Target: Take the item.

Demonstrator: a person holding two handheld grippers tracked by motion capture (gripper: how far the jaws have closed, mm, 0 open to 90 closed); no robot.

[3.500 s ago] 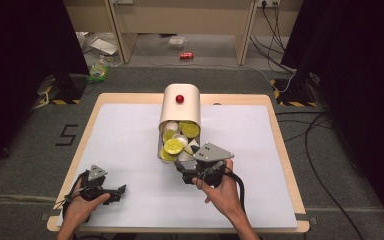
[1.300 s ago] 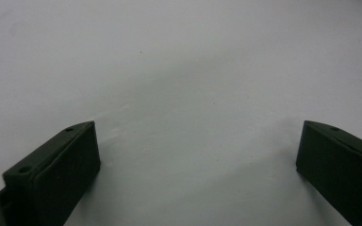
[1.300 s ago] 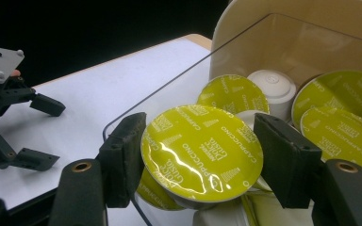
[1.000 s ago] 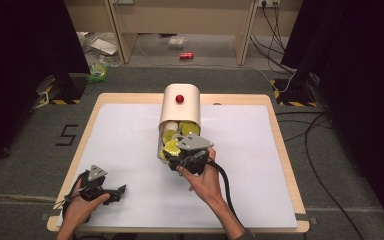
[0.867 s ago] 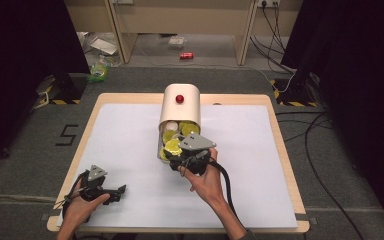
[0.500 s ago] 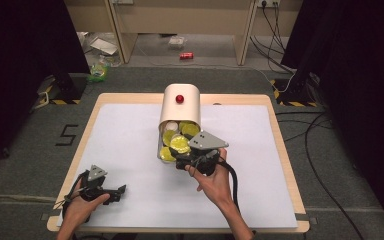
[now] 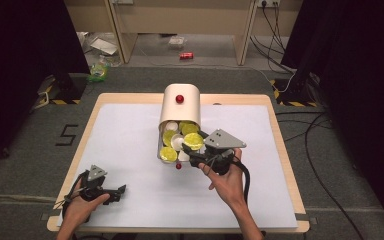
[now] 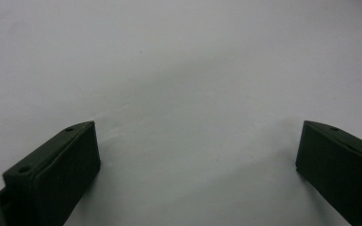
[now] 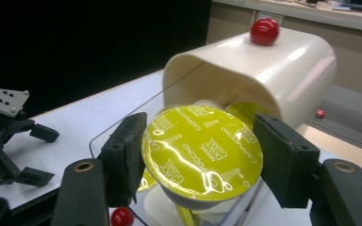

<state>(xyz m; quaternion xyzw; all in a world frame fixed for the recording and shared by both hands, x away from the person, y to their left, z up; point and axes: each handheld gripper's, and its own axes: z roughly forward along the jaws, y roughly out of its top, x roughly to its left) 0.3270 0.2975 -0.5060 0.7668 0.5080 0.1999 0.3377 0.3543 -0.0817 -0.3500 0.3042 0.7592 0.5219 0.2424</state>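
A yellow-lidded coffee capsule (image 9: 201,153) is being held clamped in the right tool (image 7: 196,150), now lifted clear of the cream dispenser (image 7: 180,107) drawer, so extraction is succeeding. The left tool (image 7: 111,192) is being rested wide open on the near-left desk (image 7: 130,135).

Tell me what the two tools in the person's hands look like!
Both are black. The right tool has a grey three-cornered plate on top and a black cable trailing back. The left tool has a smaller grey plate. Its fingers are chunky black blocks. Forearms are bare, no sleeves.
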